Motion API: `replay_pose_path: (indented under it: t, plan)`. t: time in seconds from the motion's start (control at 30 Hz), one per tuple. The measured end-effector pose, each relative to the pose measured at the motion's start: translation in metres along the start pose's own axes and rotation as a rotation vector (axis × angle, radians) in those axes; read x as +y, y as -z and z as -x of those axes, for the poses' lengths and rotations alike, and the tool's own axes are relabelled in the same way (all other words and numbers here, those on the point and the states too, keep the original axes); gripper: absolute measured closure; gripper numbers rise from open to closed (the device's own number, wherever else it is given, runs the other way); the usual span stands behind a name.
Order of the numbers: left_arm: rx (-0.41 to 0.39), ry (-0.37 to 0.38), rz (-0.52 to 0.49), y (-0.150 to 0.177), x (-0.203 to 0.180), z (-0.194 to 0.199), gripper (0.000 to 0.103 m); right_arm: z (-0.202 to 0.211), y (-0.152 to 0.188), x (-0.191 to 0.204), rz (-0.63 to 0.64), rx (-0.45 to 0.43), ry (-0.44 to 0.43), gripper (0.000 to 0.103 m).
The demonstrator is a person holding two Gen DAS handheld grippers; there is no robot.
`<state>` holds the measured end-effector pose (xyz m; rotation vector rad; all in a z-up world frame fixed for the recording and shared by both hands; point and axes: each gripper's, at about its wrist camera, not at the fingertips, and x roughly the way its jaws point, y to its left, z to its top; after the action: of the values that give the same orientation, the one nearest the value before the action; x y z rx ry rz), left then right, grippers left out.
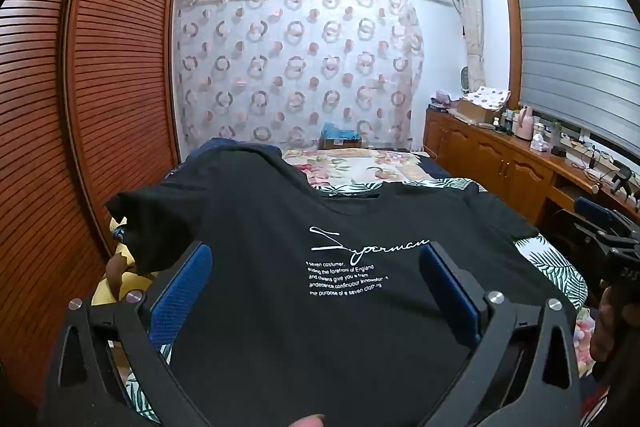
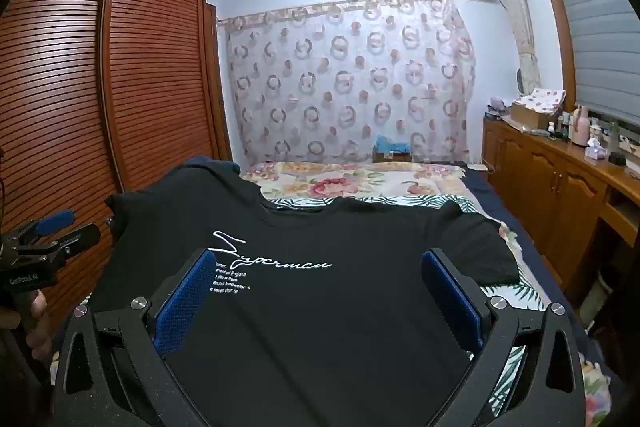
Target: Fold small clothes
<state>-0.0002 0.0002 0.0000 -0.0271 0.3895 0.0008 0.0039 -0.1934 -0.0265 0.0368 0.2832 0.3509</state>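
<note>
A black T-shirt (image 1: 280,211) (image 2: 360,227) with a white "Superman" print lies face up on the bed, collar at the far end. Its far left shoulder humps up over something dark blue. In the left wrist view my left gripper (image 1: 316,255) hovers over the chest print, open, its blue pads (image 1: 184,291) wide apart and gripping nothing. My right gripper (image 2: 319,257) hangs over the shirt's middle and right side, also open with nothing between its pads (image 2: 452,299). Each gripper shows at the edge of the other's view: left gripper (image 2: 52,227), right gripper (image 1: 600,227).
The bed carries a palm-leaf sheet (image 1: 552,263) and a floral quilt (image 2: 360,183) beyond the shirt. A slatted wooden wardrobe (image 1: 100,67) stands close on the left. A wooden cabinet (image 2: 560,179) with bottles runs along the right. A patterned curtain (image 1: 296,67) hangs at the far wall.
</note>
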Motion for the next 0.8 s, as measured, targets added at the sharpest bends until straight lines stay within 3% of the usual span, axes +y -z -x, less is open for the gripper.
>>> replay_pose_path:
  t: [0.8]
  plan:
    - [0.011,-0.003,0.003,0.0002,0.0006,-0.0011,0.000,0.0012,0.0002,0.0006,0.008,-0.007,0.002,0.001]
